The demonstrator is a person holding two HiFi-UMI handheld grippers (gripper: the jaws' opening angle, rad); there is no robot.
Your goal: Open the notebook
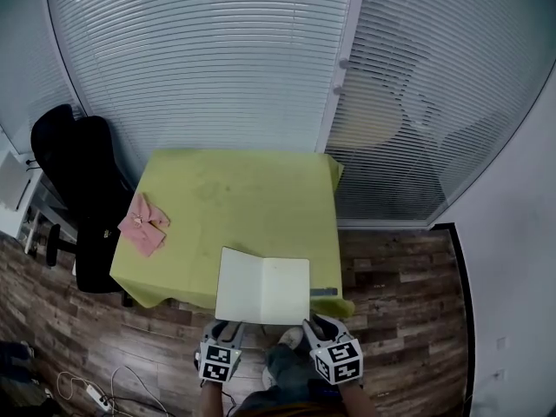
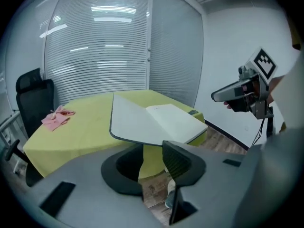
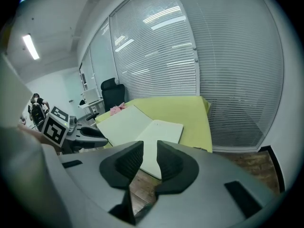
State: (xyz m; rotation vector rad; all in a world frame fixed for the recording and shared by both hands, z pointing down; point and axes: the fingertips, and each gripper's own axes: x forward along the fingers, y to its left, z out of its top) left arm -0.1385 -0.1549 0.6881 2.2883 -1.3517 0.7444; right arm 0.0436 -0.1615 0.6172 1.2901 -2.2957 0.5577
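Note:
The notebook [image 1: 262, 290] lies open with blank white pages at the front edge of the yellow-green table [image 1: 243, 189], its near edge hanging over the edge. My left gripper [image 1: 224, 328] is just below its left page, open, with nothing between the fingers. In the left gripper view the open notebook [image 2: 156, 121] sits above and beyond the left gripper [image 2: 152, 159]. My right gripper [image 1: 317, 325] is below the right page, its jaws a narrow gap apart and empty. The right gripper view shows the notebook [image 3: 142, 129] beyond the right gripper [image 3: 149, 158], with the left gripper [image 3: 90, 134] at the left.
A folded pink cloth [image 1: 143, 222] lies at the table's left edge. A black office chair [image 1: 82, 181] stands left of the table. Slatted blinds [image 1: 208, 59] close off the far side. A small grey strip [image 1: 324, 292] sits by the notebook's right corner. A power strip [image 1: 91, 395] lies on the wood floor.

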